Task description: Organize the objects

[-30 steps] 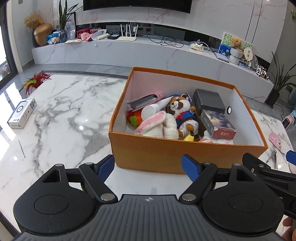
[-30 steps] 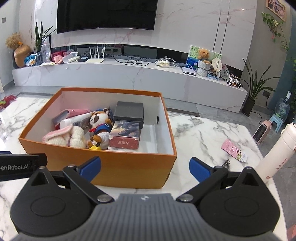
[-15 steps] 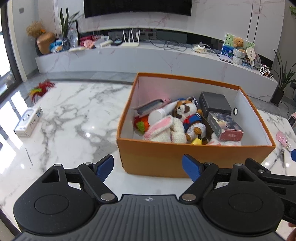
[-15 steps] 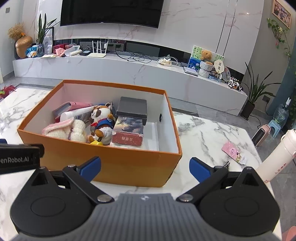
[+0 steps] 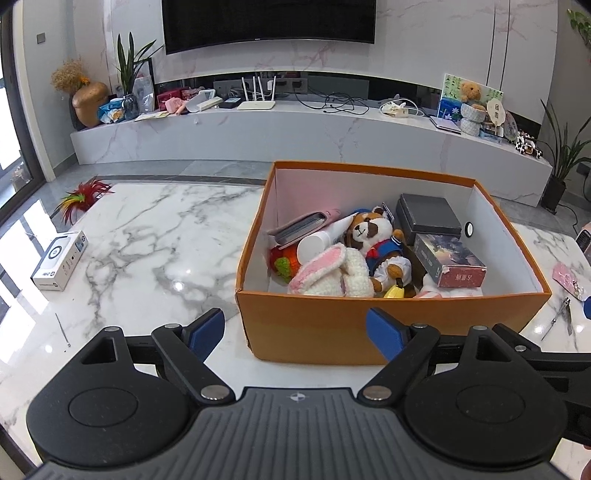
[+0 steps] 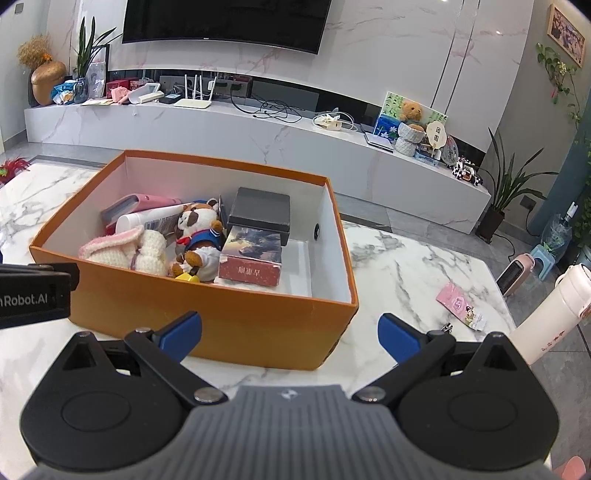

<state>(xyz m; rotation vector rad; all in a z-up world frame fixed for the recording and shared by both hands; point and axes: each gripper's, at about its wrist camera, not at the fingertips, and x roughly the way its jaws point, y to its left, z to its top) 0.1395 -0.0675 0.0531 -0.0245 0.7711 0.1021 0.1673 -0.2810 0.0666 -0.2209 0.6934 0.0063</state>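
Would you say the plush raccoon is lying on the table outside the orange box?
No, the plush raccoon lies inside the orange box, beside the knitted bunny.

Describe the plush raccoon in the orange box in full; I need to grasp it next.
The plush raccoon is a soft toy with a brown-and-white face, dark eye patches, and a blue, white and red sailor outfit. It lies reclined on its back near the middle of the orange box, head toward the far wall. A knitted pink-eared bunny presses its left side; the picture box sits on its right. Nothing holds it.

A wall television (image 5: 269,26) hangs above a router (image 5: 256,104) and teddy bear (image 5: 470,91)
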